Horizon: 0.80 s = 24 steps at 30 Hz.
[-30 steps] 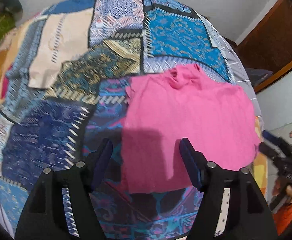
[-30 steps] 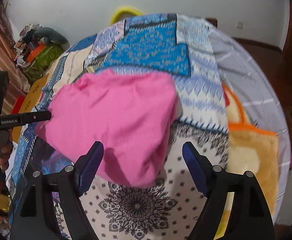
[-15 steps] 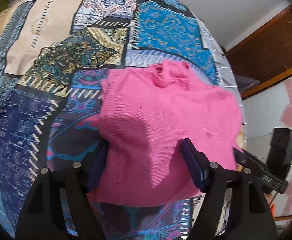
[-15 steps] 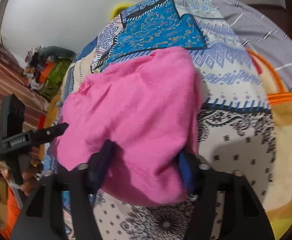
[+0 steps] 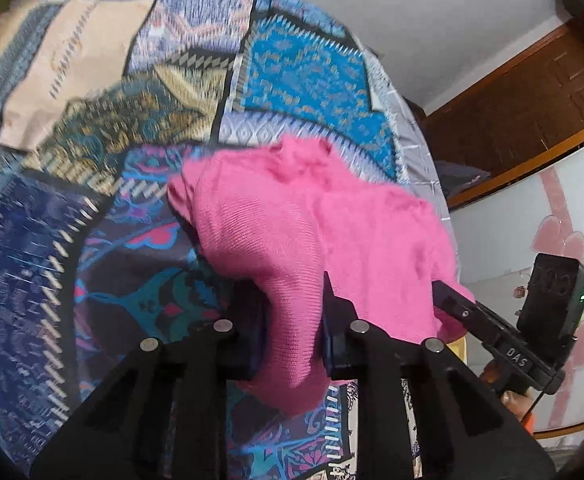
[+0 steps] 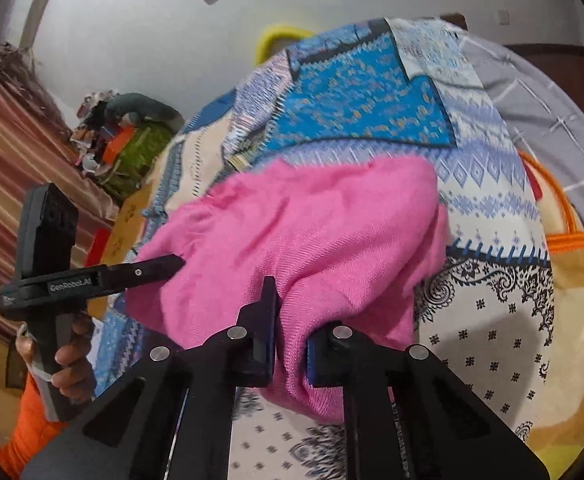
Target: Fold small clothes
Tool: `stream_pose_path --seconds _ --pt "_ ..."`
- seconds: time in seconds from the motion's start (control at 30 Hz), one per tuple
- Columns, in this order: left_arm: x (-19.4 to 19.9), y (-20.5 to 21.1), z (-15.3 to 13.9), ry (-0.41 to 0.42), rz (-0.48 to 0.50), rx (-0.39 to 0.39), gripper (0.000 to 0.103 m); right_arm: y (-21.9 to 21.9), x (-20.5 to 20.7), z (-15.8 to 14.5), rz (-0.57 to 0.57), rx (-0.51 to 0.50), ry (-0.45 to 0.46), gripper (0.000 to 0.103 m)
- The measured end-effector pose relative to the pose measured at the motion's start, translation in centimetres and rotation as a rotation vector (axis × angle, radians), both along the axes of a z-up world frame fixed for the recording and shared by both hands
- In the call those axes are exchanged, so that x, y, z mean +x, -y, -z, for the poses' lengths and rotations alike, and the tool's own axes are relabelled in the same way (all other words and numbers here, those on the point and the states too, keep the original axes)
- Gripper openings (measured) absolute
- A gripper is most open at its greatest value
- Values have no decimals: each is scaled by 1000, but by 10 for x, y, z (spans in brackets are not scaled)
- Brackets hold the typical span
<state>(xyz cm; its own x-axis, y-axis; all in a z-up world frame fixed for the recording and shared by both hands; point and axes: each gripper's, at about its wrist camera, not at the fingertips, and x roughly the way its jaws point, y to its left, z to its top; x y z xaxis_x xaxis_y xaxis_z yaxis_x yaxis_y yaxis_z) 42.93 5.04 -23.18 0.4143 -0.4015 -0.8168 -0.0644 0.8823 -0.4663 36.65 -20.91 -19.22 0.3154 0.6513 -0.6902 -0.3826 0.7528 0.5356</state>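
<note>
A second ago both pairs of jaws stood wide with the pink knit top lying flat on the bed; now each has closed in on a bunched edge of it. The left gripper [image 5: 292, 334] is closing, its pads already pinching a gathered fold of the pink knit top [image 5: 312, 224], which rises off the patchwork bedspread [image 5: 91, 240] at that near edge. The right gripper [image 6: 290, 342] is clamped tight on the top's other near corner. Both tools tilt steeply down toward the bed. In the right view a hand [image 6: 69, 354] with an orange sleeve [image 6: 23, 432] grips the left tool's handle. Farther off, the top's far part rests on the bedspread, before the white wall [image 6: 151, 40].
</note>
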Motion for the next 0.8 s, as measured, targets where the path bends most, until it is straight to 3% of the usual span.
stream_pose_path --seconds 0.23,0.47,0.67,0.8 --pt "-30 -10 -63 142 -18 65 21 -15 -16 -50 -35 27 90 9" --pt "-70 -36 -108 225 -50 109 21 -38 -44 -92 -77 45 163 9" --pt "-112 -70 -119 239 -81 137 21 -70 -71 -101 -132 38 179 9" --pt "-141 -92 -108 215 -96 149 21 -95 -90 -91 -180 29 159 9"
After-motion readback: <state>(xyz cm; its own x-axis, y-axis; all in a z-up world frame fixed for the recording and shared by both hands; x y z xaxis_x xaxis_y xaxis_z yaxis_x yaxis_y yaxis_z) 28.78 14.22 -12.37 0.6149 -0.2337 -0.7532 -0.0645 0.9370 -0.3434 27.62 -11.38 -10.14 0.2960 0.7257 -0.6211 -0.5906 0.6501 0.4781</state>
